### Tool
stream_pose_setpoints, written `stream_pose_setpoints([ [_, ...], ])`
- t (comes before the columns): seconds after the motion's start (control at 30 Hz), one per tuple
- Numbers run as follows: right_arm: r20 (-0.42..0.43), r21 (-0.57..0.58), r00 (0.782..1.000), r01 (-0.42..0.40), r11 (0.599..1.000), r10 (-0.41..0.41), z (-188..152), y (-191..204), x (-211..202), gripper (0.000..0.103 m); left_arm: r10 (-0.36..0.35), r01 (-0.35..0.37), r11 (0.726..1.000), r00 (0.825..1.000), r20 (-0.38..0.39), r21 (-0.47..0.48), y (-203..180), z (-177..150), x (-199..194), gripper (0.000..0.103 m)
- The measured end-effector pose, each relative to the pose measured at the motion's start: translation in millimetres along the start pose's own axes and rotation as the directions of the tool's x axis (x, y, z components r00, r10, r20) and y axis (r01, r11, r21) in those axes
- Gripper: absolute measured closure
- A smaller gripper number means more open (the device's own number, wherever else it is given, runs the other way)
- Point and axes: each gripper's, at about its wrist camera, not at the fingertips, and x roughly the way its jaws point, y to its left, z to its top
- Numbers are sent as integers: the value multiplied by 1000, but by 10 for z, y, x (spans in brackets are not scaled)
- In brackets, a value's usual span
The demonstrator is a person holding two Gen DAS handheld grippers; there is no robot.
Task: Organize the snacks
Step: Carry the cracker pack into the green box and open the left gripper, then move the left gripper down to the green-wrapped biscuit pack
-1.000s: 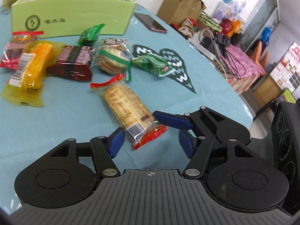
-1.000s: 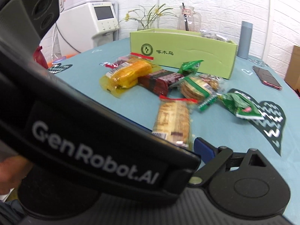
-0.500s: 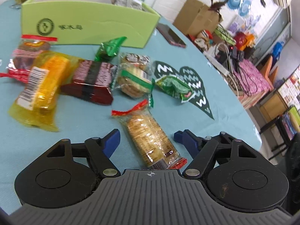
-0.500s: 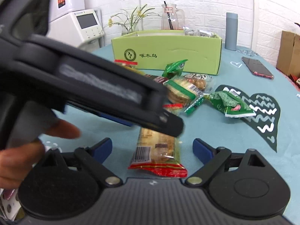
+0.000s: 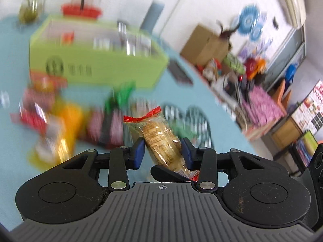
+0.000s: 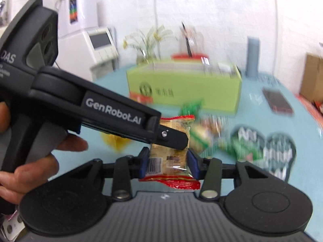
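A clear cracker packet with red crimped ends (image 5: 160, 139) is lifted off the teal table (image 5: 12, 133). My left gripper (image 5: 162, 154) is shut on its sides. My right gripper (image 6: 168, 162) is shut on the same packet (image 6: 171, 157) near its barcode end. The left gripper's finger (image 6: 171, 137) crosses over the packet in the right wrist view, and a right finger (image 5: 167, 174) shows under the packet in the left wrist view. The green box (image 5: 97, 60) stands behind, also in the right wrist view (image 6: 185, 86). The background is motion-blurred.
Several other snack packets (image 5: 58, 133) lie blurred on the table in front of the box. A dark phone (image 6: 277, 99) lies at the right, a grey bottle (image 6: 252, 56) behind the box. A heart-shaped print (image 6: 266, 149) marks the cloth at the right.
Both grippers have closed on the cracker packet and lifted it off the table. Both cameras have tilted up and the background is now blurred.
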Motion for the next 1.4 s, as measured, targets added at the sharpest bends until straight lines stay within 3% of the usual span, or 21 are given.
stream_pose_setpoints([
  [0.13,77,-127,997,2,992,8,598,-48,399,52,47,-53,998,992,116,43,125,622,-14,83],
  [0.23,80,-168,996,-25,985,39,1046,-136,885,49,104,-112,993,981,162,45,330,1113,139,82],
  [0.37,5,-182,998,-63,981,65,1390,-275,1640,47,164,-170,985,976,145,29,697,1557,522,82],
  [0.5,-122,-154,989,-100,983,82,1483,-507,2345,43,187,-187,982,981,53,-2,1126,1707,1007,83],
  [0.53,-154,-139,983,-120,983,98,1486,-548,2472,34,182,-182,983,983,31,-6,1201,1697,1098,83],
  [0.57,-177,-117,977,-140,983,118,1494,-587,2571,15,172,-172,985,985,1,-12,1258,1674,1196,81],
  [0.6,-171,-107,980,-117,987,98,1468,-600,2594,10,155,-155,988,988,-8,-21,1307,1647,1234,80],
  [0.63,-163,-115,984,-92,989,73,1444,-582,2584,5,141,-141,990,990,10,-29,1331,1628,1215,76],
  [0.7,-158,-100,984,-96,990,79,1439,-600,2555,1,135,-134,990,990,44,-43,1336,1642,1114,38],
  [0.73,-155,-89,984,-98,991,83,1442,-604,2521,1,135,-132,990,988,74,-40,1316,1648,1034,34],
  [0.83,-127,-77,987,-105,991,95,1453,-608,2304,1,133,-133,991,979,152,-9,1167,1618,733,33],
  [0.97,-6,-113,1000,-29,993,28,1365,-498,1715,1,92,-100,995,965,244,19,900,1467,236,25],
  [1.1,106,-94,994,43,995,-33,1172,-391,1097,0,66,-89,994,951,303,61,600,1136,-191,19],
  [1.27,122,-23,987,111,994,-107,694,-320,468,0,43,-76,993,947,317,92,273,665,-457,17],
  [1.4,112,-16,979,171,985,-168,247,-251,62,0,29,-59,994,958,286,94,49,257,-485,15],
])
